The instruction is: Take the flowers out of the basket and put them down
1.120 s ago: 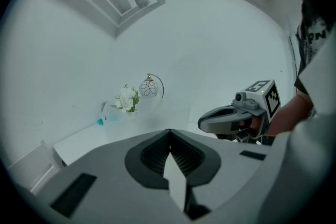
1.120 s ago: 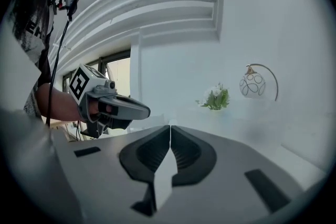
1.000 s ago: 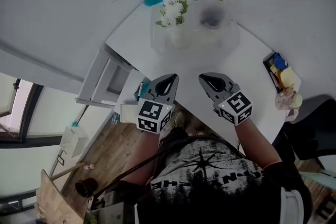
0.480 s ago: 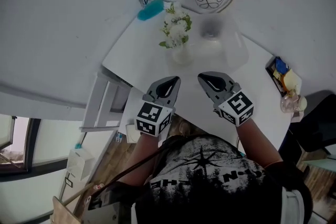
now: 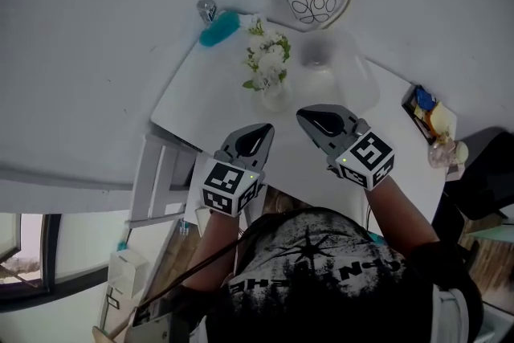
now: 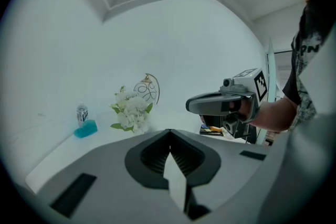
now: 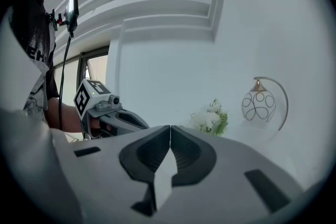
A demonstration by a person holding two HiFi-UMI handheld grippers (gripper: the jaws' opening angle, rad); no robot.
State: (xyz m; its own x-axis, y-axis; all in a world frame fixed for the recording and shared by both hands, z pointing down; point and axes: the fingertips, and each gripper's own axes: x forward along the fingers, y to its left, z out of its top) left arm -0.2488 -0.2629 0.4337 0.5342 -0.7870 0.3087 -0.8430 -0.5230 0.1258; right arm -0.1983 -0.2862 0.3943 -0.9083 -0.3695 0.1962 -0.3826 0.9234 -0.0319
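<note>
White flowers [image 5: 267, 60] stand in the basket [image 5: 275, 98]; left tongs [image 5: 265, 129] and right tongs [image 5: 304, 117] are closed, empty.

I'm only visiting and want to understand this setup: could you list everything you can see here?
table: one, white, across the middle of the head view.
flowers: one bunch, white with green leaves, upright in a pale holder towards the table's far side.
lamp: one, round globe under a gold arch, beyond the flowers.
bottle: one, small and clear, far left corner.
block: one, teal, next to the bottle.
tray: one, dark, holding blue and yellow bits, right edge.
shirt: one, black with white print, on the person.
left gripper: one, grey, fingers closed, empty.
right gripper: one, grey, fingers closed, empty.
</note>
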